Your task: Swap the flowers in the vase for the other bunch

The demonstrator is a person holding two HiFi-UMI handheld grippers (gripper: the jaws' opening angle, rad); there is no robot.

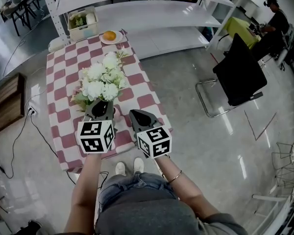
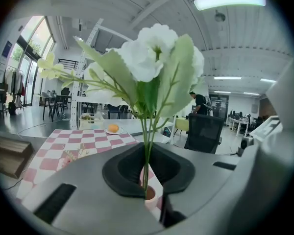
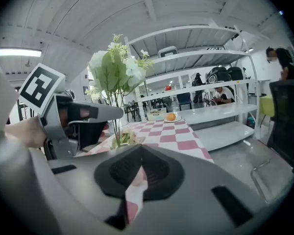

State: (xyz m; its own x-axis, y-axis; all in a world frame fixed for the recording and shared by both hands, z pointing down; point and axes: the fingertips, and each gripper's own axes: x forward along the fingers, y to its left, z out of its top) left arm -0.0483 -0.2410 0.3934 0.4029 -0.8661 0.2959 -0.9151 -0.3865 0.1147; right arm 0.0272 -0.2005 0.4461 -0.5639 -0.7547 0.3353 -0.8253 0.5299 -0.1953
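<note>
A bunch of white flowers with pale green leaves stands upright over the pink-and-white checked table. My left gripper is shut on its thin green stems. Just below the stems' lower ends in the left gripper view is the mouth of a small pale vase. A second, smaller bunch of yellowish-pink flowers lies on the cloth to the left, also seen as the low bunch past my left gripper. My right gripper hangs beside the left one, shut and holding nothing.
At the table's far end sit a plate with an orange and a white basket. White shelving stands behind. A black chair is on the floor to the right, and a person sits at the far right.
</note>
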